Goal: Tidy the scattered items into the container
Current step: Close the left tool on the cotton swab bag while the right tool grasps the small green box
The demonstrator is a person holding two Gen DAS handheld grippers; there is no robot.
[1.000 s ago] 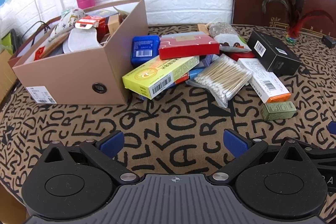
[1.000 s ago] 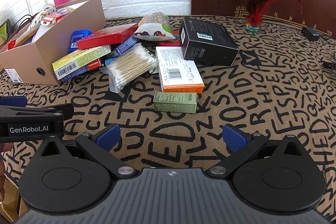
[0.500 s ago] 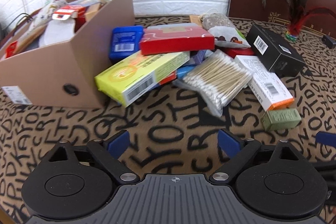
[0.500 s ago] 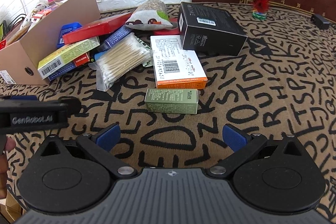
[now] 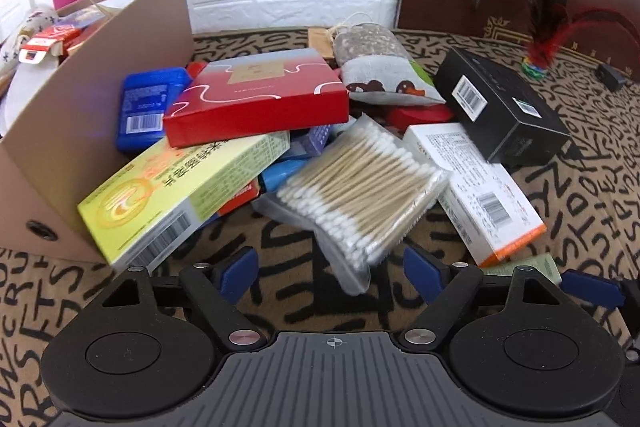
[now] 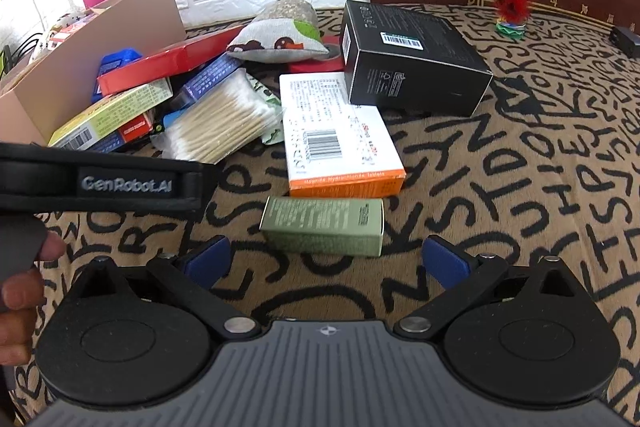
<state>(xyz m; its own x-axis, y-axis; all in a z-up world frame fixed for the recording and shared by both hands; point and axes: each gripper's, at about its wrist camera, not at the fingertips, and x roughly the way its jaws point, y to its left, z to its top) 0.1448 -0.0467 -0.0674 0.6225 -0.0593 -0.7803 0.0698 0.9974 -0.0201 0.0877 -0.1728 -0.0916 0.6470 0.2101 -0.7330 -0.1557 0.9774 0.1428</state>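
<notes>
We count one cardboard box [image 5: 92, 131] far left and one cotton-swab pack [image 5: 360, 183] beside it. Our left gripper [image 5: 332, 269] and right gripper [image 6: 326, 259] gape wide, empty, the right near one green carton [image 6: 324, 225]

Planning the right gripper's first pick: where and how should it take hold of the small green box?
Grip the green box across its short width, near the middle of its length, coming down from above. It lies flat, long side facing the open right gripper, and stands apart from the orange-edged box behind, leaving room for a finger.
</notes>
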